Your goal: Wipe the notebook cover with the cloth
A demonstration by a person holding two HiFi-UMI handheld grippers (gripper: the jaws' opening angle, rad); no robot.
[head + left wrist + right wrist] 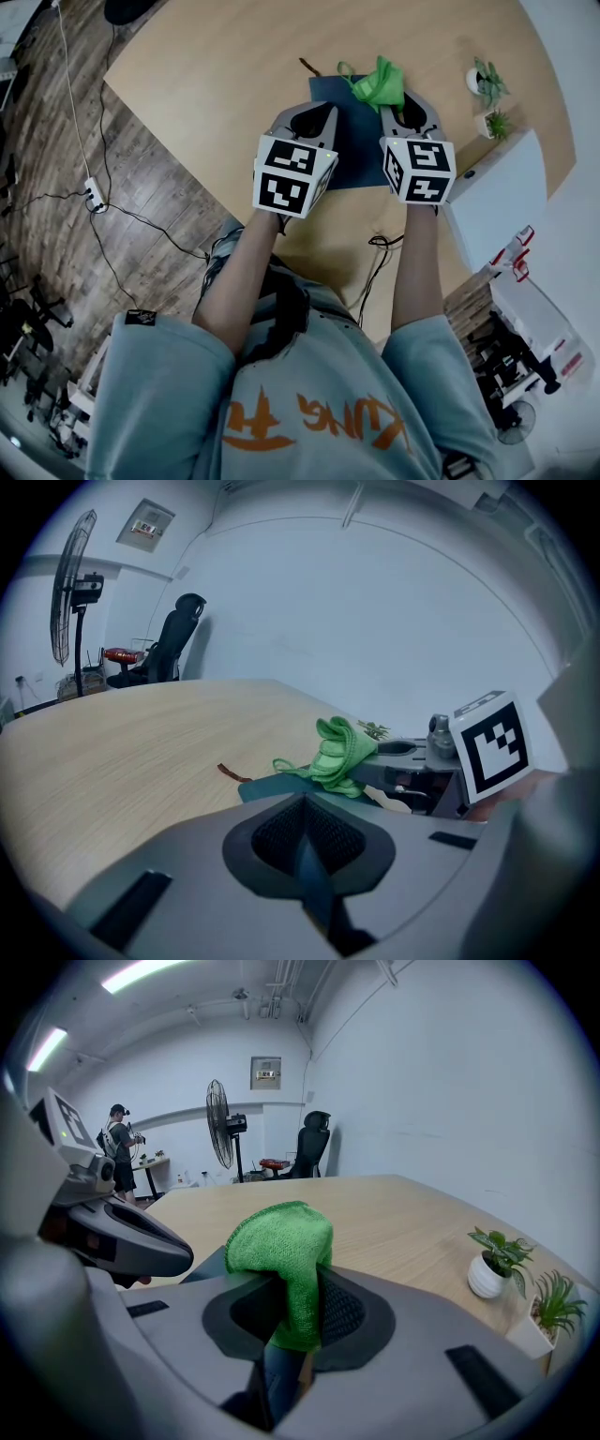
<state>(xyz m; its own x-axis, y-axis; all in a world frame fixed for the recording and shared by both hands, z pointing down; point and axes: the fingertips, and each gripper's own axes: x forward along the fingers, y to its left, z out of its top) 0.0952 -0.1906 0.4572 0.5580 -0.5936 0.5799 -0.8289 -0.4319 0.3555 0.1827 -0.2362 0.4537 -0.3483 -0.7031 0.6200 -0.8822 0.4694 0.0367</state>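
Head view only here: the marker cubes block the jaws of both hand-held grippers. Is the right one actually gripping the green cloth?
Observer: Yes. In the right gripper view the right hand-held gripper has its jaws closed on the green cloth, which bulges out above them.
Operator: Left one holding anything?
Observer: No. The left gripper view shows the left hand-held gripper with jaws together and nothing between them.
Operator: Anyone else in the room?
Observer: The right gripper view shows a person standing far across the room, near a standing fan.
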